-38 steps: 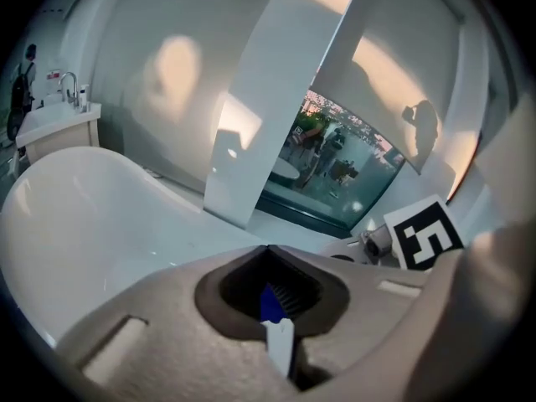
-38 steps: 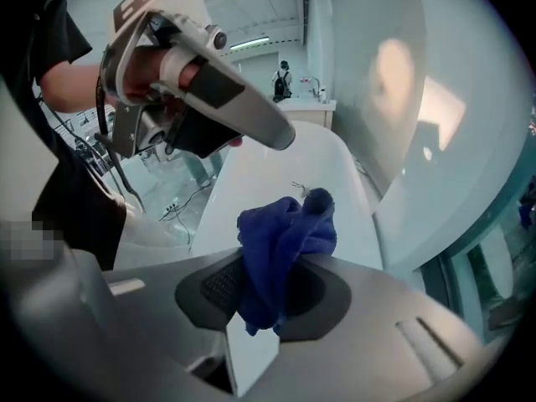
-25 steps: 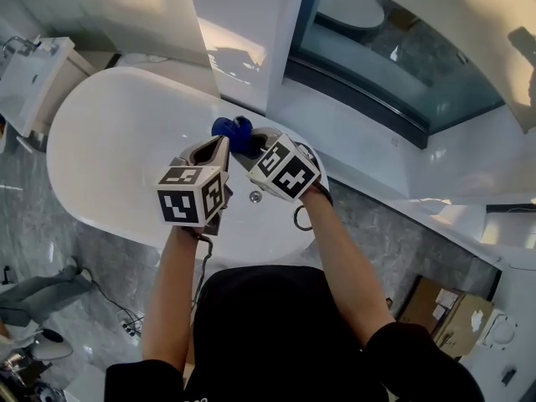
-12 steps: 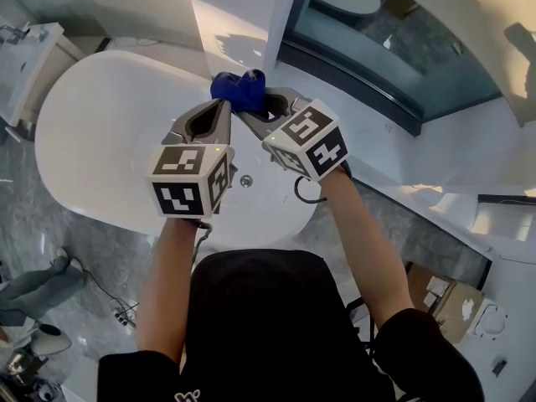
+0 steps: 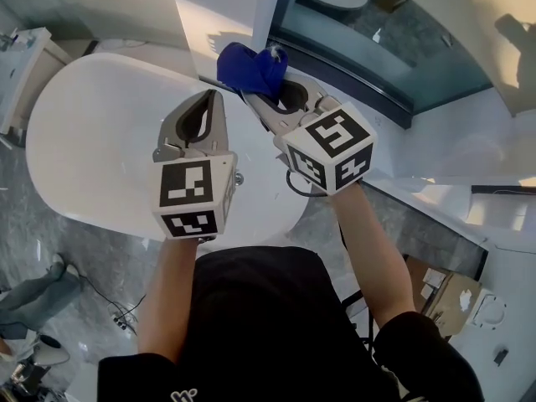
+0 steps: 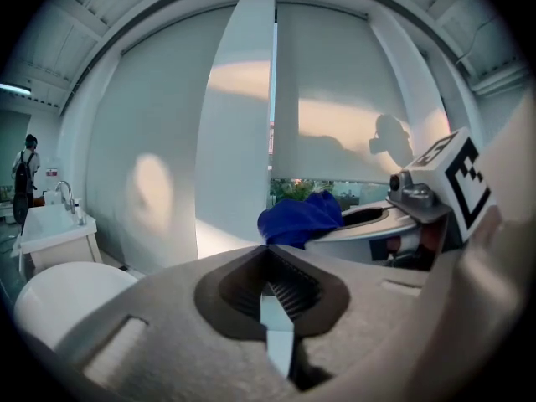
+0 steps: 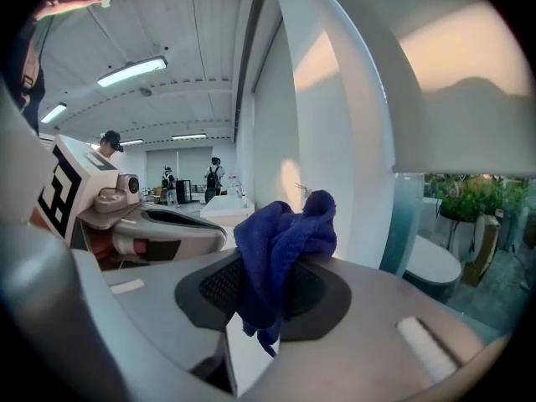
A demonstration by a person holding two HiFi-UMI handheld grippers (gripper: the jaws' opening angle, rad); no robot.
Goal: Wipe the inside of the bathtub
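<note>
Blue cloth [image 5: 251,67], bunched, is clamped between the jaws of the right tool [image 5: 270,90], seen over the far rim of the white oval bathtub [image 5: 92,141] (12 o'clock). The left tool [image 5: 214,99] is just beside it, jaws together, empty. Grey marbled floor [image 5: 50,241] surrounds the tub. A glass pane [image 5: 368,57] is at 1 o'clock and a washbasin unit [image 5: 25,65] at 10 o'clock.
</note>
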